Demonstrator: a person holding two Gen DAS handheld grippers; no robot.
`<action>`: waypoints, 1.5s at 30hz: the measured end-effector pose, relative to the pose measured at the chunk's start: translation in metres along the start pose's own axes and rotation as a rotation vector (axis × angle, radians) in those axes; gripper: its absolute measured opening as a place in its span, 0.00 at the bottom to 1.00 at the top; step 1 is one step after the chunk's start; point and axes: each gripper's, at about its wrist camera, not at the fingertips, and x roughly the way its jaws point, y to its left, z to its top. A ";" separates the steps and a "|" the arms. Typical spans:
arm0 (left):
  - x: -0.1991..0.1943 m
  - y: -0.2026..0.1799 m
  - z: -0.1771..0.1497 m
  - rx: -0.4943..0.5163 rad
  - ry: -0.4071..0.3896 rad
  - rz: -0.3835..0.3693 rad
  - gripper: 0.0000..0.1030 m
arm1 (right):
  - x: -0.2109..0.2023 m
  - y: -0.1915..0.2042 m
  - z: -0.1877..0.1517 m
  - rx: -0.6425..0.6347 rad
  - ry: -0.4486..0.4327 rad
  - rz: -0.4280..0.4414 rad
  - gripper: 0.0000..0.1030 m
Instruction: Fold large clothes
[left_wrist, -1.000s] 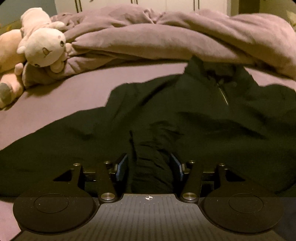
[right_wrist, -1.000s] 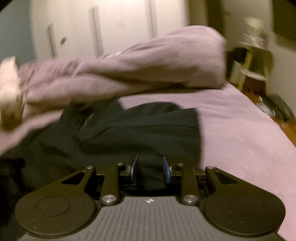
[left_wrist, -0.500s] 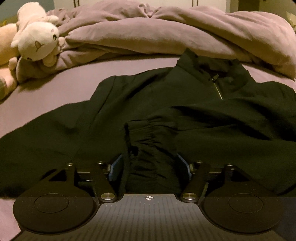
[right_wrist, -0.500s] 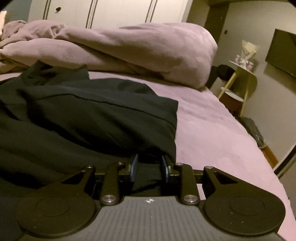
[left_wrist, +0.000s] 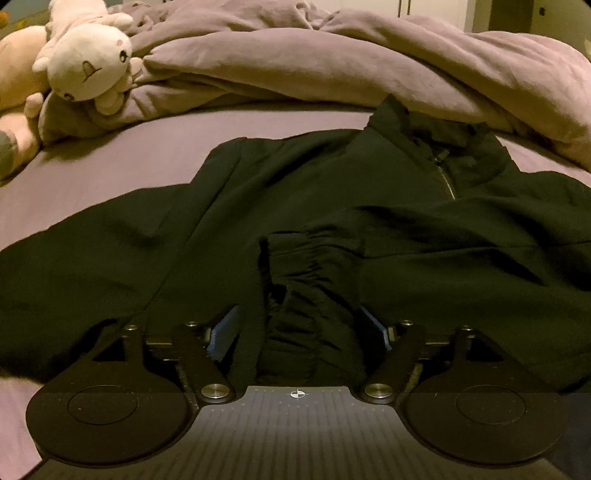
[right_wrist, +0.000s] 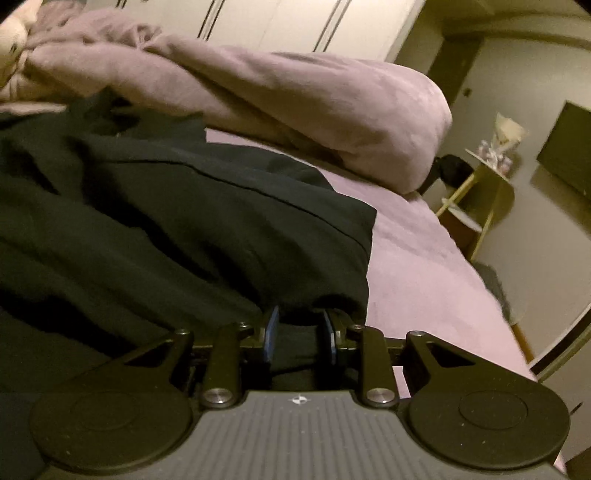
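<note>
I have the black jacket (left_wrist: 332, 221) spread flat on the bed (left_wrist: 110, 166), its collar and zip toward the heaped lilac duvet (left_wrist: 332, 66) at the far side. In the left wrist view 1 sleeve is folded across the body, and its gathered cuff (left_wrist: 306, 258) lies bunched right in front of my left tool (left_wrist: 299, 328). That tool's jaws are opening; the blue pads stand wide on either side of the cuff fabric, which sits between them, and I see a gap beside the left pad, so they do not press on it. My right tool (right_wrist: 299, 328) sits at the jacket's side edge near the lower corner, with bare sheet just to its right. Its 2 blue pads (right_wrist: 271, 332) are drawn close together with a fold of black cloth between them, clamped on the jacket. From that side the jacket's straight folded edge (right_wrist: 365, 240) runs away from the tool toward the duvet. A white plush toy (left_wrist: 85, 66) rests against the duvet at the far left of the bed, well apart from the jacket. Past the bed's right edge I can make out a small side table (right_wrist: 484, 184) against the wall.
</note>
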 end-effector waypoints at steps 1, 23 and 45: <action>-0.001 0.003 -0.001 -0.017 0.003 -0.006 0.78 | 0.001 0.002 0.001 -0.014 0.003 -0.005 0.24; -0.091 0.310 -0.093 -0.824 -0.107 0.038 0.80 | -0.140 -0.042 -0.057 0.637 0.047 0.464 0.47; -0.080 0.412 -0.102 -1.116 -0.424 -0.036 0.09 | -0.130 -0.008 -0.053 0.584 0.095 0.495 0.47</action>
